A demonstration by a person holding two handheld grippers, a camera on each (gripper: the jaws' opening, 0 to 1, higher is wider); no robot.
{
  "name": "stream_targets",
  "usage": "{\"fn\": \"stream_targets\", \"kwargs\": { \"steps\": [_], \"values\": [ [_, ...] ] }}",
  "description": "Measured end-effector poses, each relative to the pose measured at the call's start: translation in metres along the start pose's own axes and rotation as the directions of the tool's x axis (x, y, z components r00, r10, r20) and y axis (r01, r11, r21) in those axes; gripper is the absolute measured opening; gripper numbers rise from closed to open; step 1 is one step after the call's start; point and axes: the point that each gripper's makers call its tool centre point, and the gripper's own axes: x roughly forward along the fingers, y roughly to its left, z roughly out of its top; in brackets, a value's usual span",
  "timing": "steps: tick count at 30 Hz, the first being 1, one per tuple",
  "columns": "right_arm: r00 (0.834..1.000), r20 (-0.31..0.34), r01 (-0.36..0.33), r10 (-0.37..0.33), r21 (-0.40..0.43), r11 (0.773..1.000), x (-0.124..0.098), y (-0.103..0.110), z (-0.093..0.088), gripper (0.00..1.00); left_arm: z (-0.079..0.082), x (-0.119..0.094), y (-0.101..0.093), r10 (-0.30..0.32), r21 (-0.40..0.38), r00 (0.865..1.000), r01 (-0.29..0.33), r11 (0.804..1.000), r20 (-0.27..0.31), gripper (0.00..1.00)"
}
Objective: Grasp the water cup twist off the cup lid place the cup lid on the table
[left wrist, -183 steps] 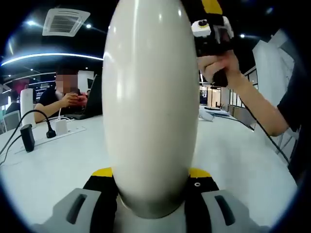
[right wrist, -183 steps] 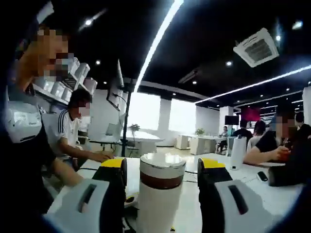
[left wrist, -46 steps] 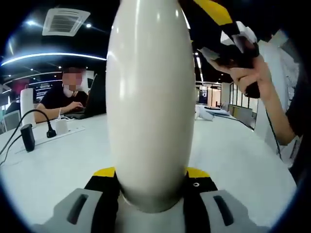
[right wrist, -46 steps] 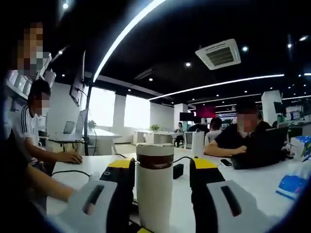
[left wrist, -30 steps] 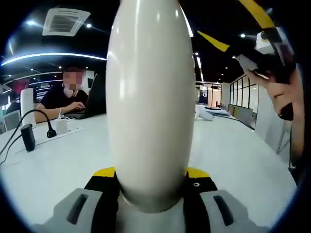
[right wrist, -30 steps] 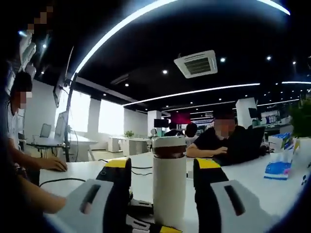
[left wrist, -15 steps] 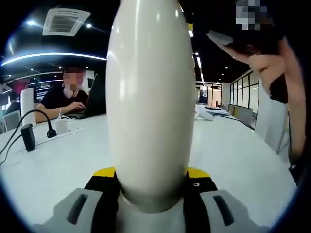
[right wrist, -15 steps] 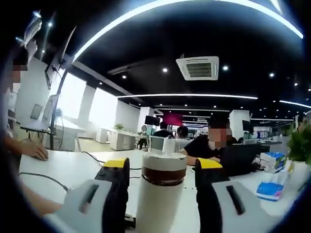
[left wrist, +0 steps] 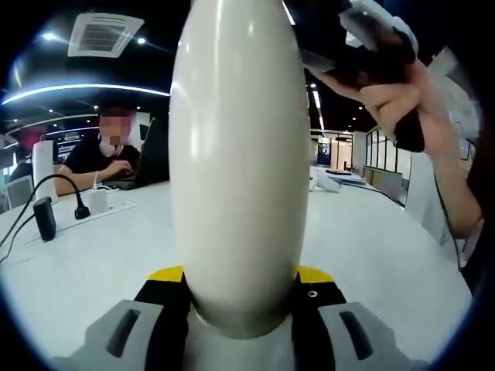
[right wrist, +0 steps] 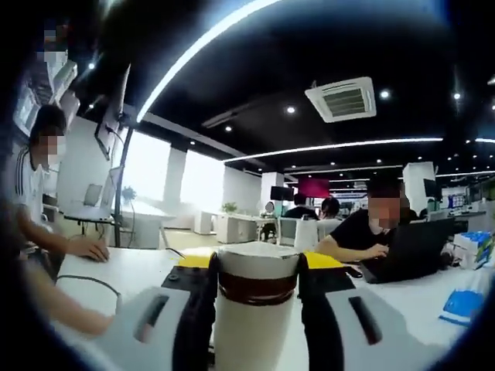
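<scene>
Right gripper view now has the right tool [right wrist: 255, 282] with its two black, yellow-tipped jaws pressed against the sides of the cup lid [right wrist: 257, 272], a short cylindrical cap with a white top and a dark brown band; half a second ago those jaws stood visibly apart from it, so the pinch on the lid has just been made, and the twisting step looks ready to begin rather than finished, since the lid sits on the tall, smooth white water cup [right wrist: 251, 332] low in the centre of the frame. Left gripper view shows the left tool [left wrist: 238, 297] clamped round the cup's rounded base at the bottom centre, unchanged from the earlier frames, with the glossy, seamless body swelling up the middle of the picture. A hand [left wrist: 402, 97] in the upper right grips the other tool's handle and has shifted since the previous frame. Beneath, the pale matte worktop [left wrist: 85, 255] stretches away, carrying a black cable and plug [left wrist: 46, 212] at left.
</scene>
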Motion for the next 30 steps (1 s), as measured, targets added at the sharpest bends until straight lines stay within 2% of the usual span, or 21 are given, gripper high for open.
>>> {"fn": "stream_targets", "kwargs": {
  "steps": [5, 7, 12, 21, 24, 27, 28, 29, 30],
  "values": [
    [0.991, 0.027, -0.130, 0.129, 0.046, 0.990, -0.0002, -0.0026, -0.0006, 0.44, -0.0002, 0.0004, -0.0004, 0.000, 0.001, 1.000, 0.000, 1.000, 0.001, 0.52],
    [0.981, 0.037, -0.192, 0.190, 0.061, 0.979, -0.0004, -0.0031, -0.0006, 0.44, -0.0002, 0.0005, -0.0009, -0.001, 0.001, 1.000, 0.001, 1.000, 0.001, 0.52],
    [0.937, 0.087, -0.347, 0.338, 0.143, 0.927, -0.0012, -0.0033, -0.0024, 0.44, -0.0007, 0.0006, -0.0008, -0.001, 0.000, 1.000, 0.001, 1.000, 0.001, 0.50],
    [0.877, 0.158, -0.480, 0.454, 0.241, 0.844, 0.0042, -0.0051, -0.0052, 0.45, -0.0013, 0.0006, 0.0008, 0.007, -0.002, 1.000, -0.007, 1.000, 0.001, 0.49],
    [0.852, 0.170, -0.523, 0.494, 0.256, 0.813, 0.0041, -0.0055, -0.0054, 0.45, -0.0012, 0.0005, 0.0014, 0.008, -0.002, 1.000, -0.008, 1.000, 0.001, 0.48],
    [0.825, 0.177, -0.566, 0.537, 0.269, 0.779, 0.0019, -0.0047, -0.0056, 0.45, -0.0010, 0.0002, 0.0010, 0.008, -0.002, 1.000, -0.008, 1.000, 0.002, 0.48],
    [0.803, 0.180, -0.596, 0.569, 0.274, 0.755, -0.0003, -0.0018, -0.0056, 0.45, -0.0010, 0.0000, 0.0009, 0.008, -0.002, 1.000, -0.008, 1.000, 0.002, 0.48],
    [0.789, 0.180, -0.614, 0.588, 0.283, 0.737, -0.0013, -0.0010, -0.0060, 0.45, -0.0009, -0.0001, 0.0012, 0.009, -0.002, 1.000, -0.008, 1.000, 0.002, 0.48],
    [0.783, 0.181, -0.621, 0.596, 0.286, 0.729, -0.0011, -0.0013, -0.0061, 0.45, -0.0008, -0.0001, 0.0016, 0.009, -0.002, 1.000, -0.009, 1.000, 0.002, 0.48]
  ]
}}
